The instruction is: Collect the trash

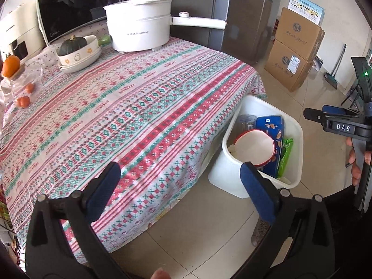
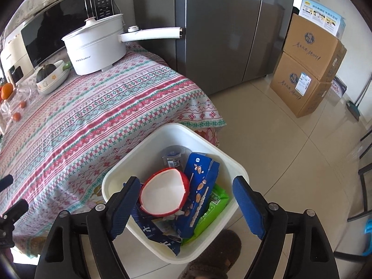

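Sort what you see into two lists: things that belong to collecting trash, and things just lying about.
Trash job: white bin, red-rimmed paper bowl, blue carton, green wrapper, plastic bottle.

Lying about: electric pot, squash, oranges, cardboard boxes.

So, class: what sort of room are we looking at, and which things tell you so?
Most likely a home kitchen or dining corner: a microwave and white electric pot stand on a cloth-covered table, and a grey refrigerator is behind.
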`<state>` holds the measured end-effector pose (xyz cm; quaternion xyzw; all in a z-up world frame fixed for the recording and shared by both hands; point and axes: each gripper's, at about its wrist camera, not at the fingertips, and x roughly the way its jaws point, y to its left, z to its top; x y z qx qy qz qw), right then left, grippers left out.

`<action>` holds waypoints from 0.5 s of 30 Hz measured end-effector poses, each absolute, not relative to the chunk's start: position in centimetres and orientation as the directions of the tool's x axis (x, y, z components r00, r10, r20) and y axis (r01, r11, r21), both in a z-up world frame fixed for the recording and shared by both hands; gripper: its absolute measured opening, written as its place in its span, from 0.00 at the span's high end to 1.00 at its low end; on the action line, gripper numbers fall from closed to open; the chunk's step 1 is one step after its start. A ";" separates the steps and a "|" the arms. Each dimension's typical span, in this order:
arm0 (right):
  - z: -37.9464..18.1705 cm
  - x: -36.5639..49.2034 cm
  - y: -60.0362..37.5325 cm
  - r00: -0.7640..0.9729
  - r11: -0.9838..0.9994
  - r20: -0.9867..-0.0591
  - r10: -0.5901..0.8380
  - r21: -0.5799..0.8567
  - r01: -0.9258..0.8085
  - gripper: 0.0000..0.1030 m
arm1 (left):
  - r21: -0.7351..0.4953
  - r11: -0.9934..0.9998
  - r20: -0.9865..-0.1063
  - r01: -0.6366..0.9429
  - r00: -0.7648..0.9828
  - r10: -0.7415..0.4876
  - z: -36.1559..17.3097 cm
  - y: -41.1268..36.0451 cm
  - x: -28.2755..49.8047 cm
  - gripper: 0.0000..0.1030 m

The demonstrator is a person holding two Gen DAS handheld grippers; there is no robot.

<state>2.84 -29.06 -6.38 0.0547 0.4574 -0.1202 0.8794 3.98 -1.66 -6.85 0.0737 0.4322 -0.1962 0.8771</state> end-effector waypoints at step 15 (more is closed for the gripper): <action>-1.6 -1.7 -20.8 0.748 0.980 -0.633 -0.199 -0.133 0.149 0.00 | 0.015 0.987 -0.697 0.161 0.710 -0.105 -4.1 1.6 -0.8 0.01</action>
